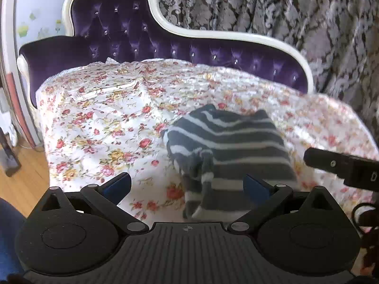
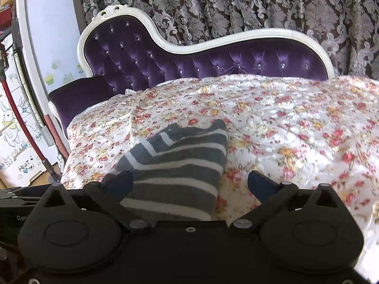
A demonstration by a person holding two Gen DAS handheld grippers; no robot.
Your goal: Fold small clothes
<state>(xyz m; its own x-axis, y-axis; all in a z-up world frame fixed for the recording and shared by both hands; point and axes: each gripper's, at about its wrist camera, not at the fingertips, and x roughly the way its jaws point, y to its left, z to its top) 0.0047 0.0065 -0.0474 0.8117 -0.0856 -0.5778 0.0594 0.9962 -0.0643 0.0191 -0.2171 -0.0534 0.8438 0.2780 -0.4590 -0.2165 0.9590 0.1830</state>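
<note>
On the floral bedspread over the purple chaise lies the striped grey garment, partly folded, I judge—both my left claw and right claw gape empty, needing an edge to pinch next.

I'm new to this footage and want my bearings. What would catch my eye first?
The grey-and-white striped garment lies rumpled mid-bed on a rose-print quilt, just ahead of both open grippers. Behind it rises a purple tufted headboard with a white curved frame, against dark damask curtains.
</note>
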